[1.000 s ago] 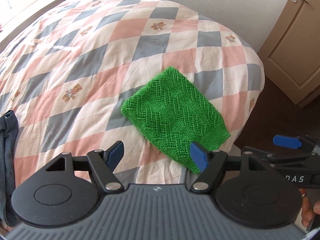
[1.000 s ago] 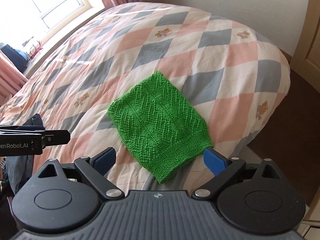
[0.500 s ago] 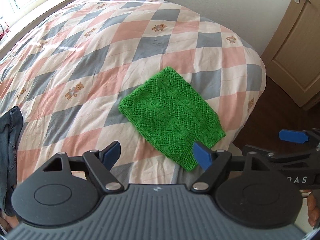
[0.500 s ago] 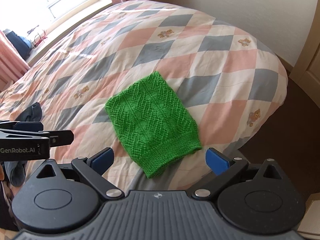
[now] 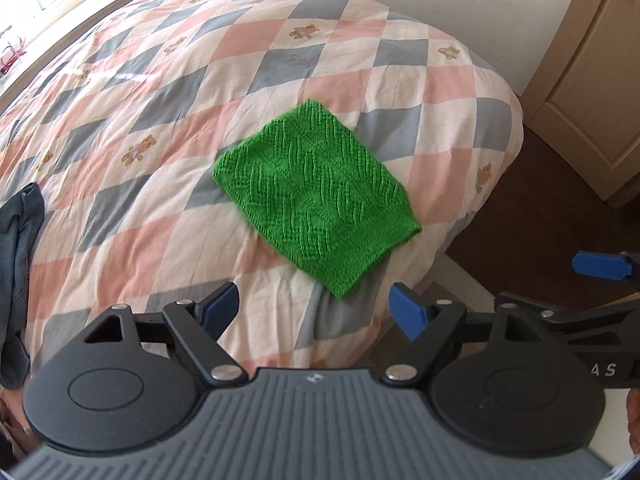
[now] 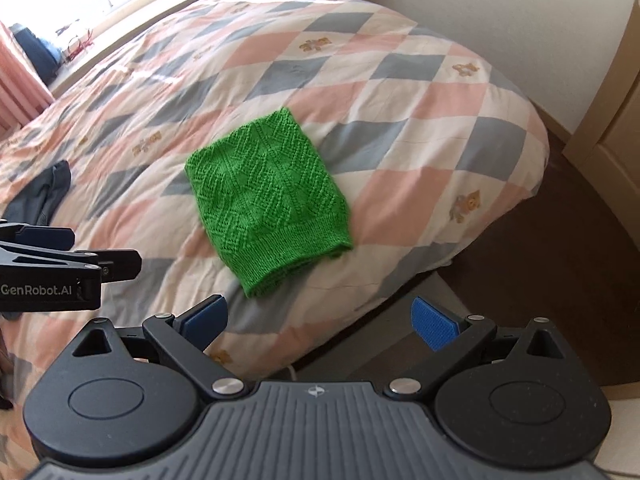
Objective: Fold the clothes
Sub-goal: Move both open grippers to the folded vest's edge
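Folded green knit garment flat on the quilted bed, near its foot corner. Left gripper and right gripper both spread wide, empty, above bed's edge. Dark clothing at bed's left edge.

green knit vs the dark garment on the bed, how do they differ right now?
The green knit lies folded into a flat, neat rectangle; the dark garment is crumpled in a loose heap. The knit is bright green with a zigzag pattern; the dark one is plain blue-grey. The knit sits near the bed's corner; the other lies at the left edge of view. Both rest on the quilt, untouched by either gripper.
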The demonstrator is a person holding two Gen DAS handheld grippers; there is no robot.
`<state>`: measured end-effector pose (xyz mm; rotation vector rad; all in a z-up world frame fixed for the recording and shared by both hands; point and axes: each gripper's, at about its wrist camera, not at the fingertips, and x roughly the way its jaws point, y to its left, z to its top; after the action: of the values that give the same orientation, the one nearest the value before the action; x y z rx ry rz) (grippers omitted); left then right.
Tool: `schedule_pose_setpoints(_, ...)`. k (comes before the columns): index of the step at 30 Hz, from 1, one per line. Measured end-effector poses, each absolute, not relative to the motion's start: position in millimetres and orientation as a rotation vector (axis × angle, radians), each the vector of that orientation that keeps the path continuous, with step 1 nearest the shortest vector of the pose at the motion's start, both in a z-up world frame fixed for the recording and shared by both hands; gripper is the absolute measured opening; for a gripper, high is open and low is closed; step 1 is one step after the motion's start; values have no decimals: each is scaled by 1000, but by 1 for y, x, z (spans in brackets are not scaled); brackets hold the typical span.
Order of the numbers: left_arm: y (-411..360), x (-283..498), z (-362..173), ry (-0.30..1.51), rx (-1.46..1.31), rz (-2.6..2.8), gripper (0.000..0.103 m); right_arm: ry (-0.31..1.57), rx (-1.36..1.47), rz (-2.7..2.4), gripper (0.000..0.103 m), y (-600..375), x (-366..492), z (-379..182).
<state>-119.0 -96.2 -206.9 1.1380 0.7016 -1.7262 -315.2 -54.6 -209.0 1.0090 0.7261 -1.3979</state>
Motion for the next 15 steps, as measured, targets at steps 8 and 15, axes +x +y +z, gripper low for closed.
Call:
schedule_pose_setpoints(8,-79,-107,-203,720,1099,-1699,81,718,969,-1369,101,-44,-315,-202)
schedule_pose_setpoints(15,-73,-96,-203,743,1064,-1666,83,742,953,-1342,101,-44,-315,-204)
